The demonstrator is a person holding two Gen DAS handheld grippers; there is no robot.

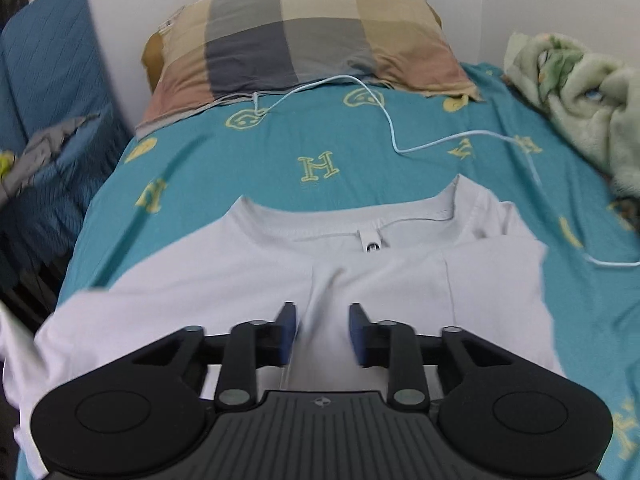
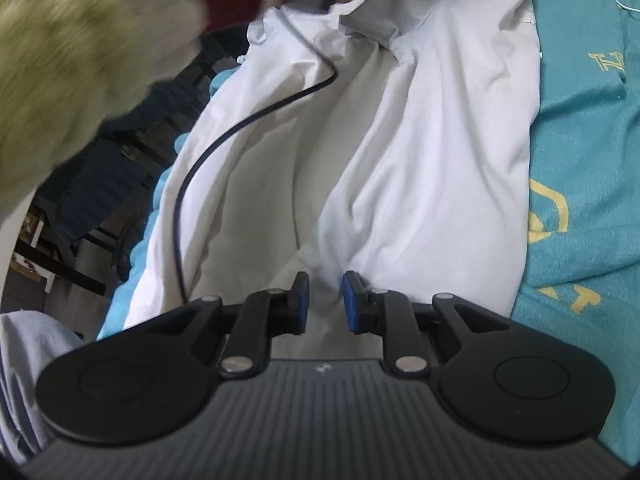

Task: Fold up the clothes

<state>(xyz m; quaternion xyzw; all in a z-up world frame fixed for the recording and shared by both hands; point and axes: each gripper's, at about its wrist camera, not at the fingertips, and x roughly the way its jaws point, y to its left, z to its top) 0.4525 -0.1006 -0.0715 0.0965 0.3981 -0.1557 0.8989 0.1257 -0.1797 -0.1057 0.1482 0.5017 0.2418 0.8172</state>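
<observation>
A white T-shirt (image 1: 248, 280) lies on the teal bed sheet (image 1: 320, 140), collar toward the pillow, its sides folded inward. My left gripper (image 1: 323, 330) is open just above the shirt's middle, below the collar, holding nothing. In the right wrist view the same shirt (image 2: 420, 160) runs lengthwise with deep wrinkles. My right gripper (image 2: 325, 304) is open, its blue pads (image 2: 304, 300) astride a raised fold of the fabric near the lower part of the shirt. The other hand, in a fuzzy sleeve (image 2: 80, 40), shows at the top left of that view.
A plaid pillow (image 1: 304, 36) lies at the head of the bed. A white cable (image 1: 392, 136) trails over the sheet. A green blanket (image 1: 580, 96) is bunched at the right. A blue chair (image 1: 48, 80) stands left. A black cable (image 2: 224, 136) crosses the shirt.
</observation>
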